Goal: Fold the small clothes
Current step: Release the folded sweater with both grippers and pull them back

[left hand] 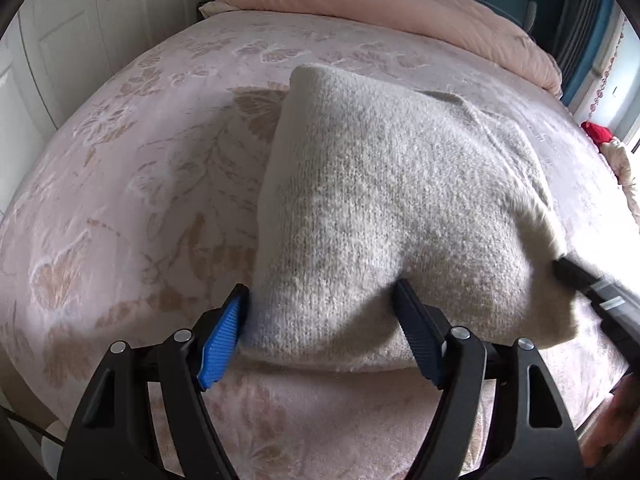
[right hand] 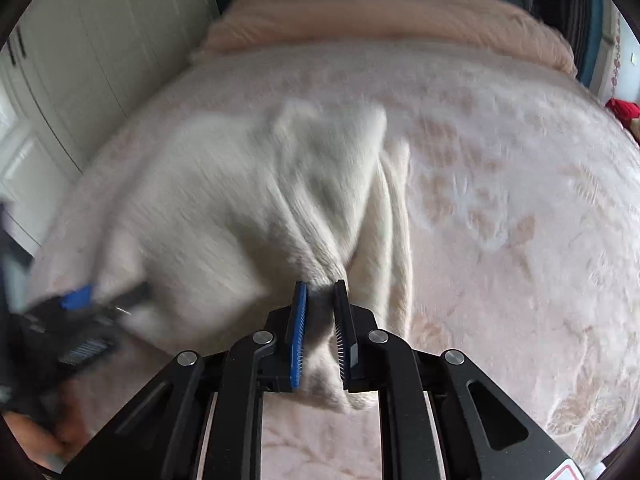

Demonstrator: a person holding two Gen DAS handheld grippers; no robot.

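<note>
Pink floral bedspread (left hand: 120,168), rolled peach duvet (left hand: 400,8), white wardrobe doors (right hand: 80,40).

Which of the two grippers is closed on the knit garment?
The right gripper: its fingers pinch a bunched fold of the cream knit garment. The left gripper differs: its jaws stand wide apart, straddling the garment's near edge.

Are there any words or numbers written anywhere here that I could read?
None can be read.
The fluffy cream knitted sweater and pink butterfly-patterned bedspread carry no writing.
A red-edged white sticker on the right tongs' frame is cut off at the picture's edge.
</note>
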